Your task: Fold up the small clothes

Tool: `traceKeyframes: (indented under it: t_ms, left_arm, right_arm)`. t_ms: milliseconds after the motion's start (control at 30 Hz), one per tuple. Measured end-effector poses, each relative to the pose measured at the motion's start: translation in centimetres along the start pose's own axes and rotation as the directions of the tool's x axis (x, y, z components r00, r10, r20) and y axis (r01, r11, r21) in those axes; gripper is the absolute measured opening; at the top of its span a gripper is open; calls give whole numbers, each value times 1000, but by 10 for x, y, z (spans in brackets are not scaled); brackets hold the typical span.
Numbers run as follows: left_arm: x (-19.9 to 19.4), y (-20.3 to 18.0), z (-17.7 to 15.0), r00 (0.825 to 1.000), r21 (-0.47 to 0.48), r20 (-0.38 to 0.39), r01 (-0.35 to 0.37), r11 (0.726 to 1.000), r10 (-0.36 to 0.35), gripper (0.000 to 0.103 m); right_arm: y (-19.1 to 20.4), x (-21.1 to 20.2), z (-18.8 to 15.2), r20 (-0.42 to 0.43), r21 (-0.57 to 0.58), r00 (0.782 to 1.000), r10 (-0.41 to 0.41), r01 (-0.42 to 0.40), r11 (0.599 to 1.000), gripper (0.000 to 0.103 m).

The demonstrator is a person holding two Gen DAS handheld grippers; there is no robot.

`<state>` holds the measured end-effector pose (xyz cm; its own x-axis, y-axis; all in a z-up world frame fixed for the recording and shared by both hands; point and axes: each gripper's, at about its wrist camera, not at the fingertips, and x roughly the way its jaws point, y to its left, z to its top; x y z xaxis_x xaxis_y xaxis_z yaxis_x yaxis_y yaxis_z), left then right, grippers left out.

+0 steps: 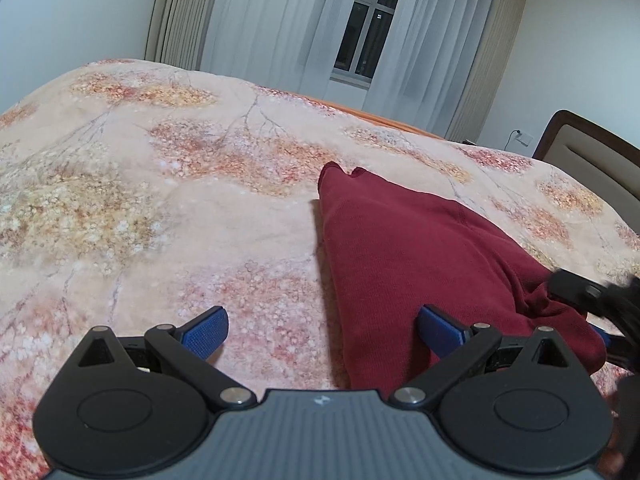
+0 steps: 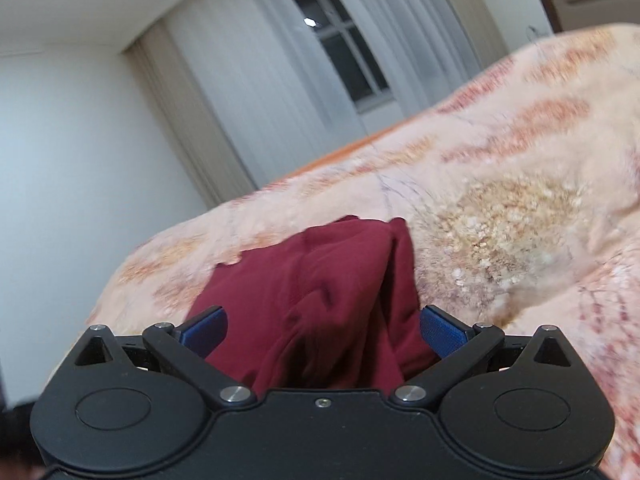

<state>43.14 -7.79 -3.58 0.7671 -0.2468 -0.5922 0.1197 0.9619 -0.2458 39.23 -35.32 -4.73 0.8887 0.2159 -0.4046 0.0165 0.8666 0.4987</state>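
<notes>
A dark red garment (image 1: pixel 404 256) lies folded in a long narrow shape on the floral bedspread (image 1: pixel 180 200). My left gripper (image 1: pixel 324 330) is open over its near left edge, with one blue pad on bare bedspread and the other over the cloth. The other gripper's black body (image 1: pixel 592 296) shows at the right edge, touching the bunched near corner of the cloth. In the right wrist view my right gripper (image 2: pixel 324 330) is open, with the red garment (image 2: pixel 320 292) bunched between its spread jaws. The cloth fills the gap but the pads do not clamp it.
The bedspread (image 2: pixel 500 200) covers a wide bed. A brown headboard (image 1: pixel 592 156) stands at the right. Pale curtains (image 1: pixel 280 20) and a dark window (image 1: pixel 368 20) are behind the bed, with a white wall (image 2: pixel 60 160) to the left.
</notes>
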Motion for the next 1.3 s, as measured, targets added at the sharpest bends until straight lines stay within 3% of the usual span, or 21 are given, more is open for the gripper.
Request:
traceKeyframes:
  t_ms: [133,233,400,467,633,1000,1200,1300]
  left_arm:
    - [6,-3,-2,1000,5,-18,22,1000,-22,102]
    - [12,-2,-3,998,-3,-40,56,998,-57,102]
    - [14,-4,-2,997,-9,-48,64,998,-65,102]
    - [14,-6,-1,996,-5,-49,71,997,-71,103]
    - [14,-13,0,995,15,-52,82,996,-82,103]
    - [18,-14,-3,994,26,-67,85,996,-84,103]
    - [7,-9,12,998,1,50,37,999,-37,103]
    - [16,-4,23,999,-23,41,1,1000,0,103]
  right_arm:
    - [-1,23,7,-35,35,998,-54,55,998,85]
    - [-1,27,5,-20,30,996,-81,82,996,66]
    - [-3,24,3,16,20,995,-102,101,995,24]
    - [-7,18,5,40,19,994,-97,96,995,14]
    - [-10,6,6,93,-10,990,-107,108,994,12]
    - [-25,11,-9,73,17,984,-161,160,987,13]
    - [-21,13,-10,69,-17,981,-182,184,983,15]
    - [-18,14,-13,77,-39,977,-201,204,978,15]
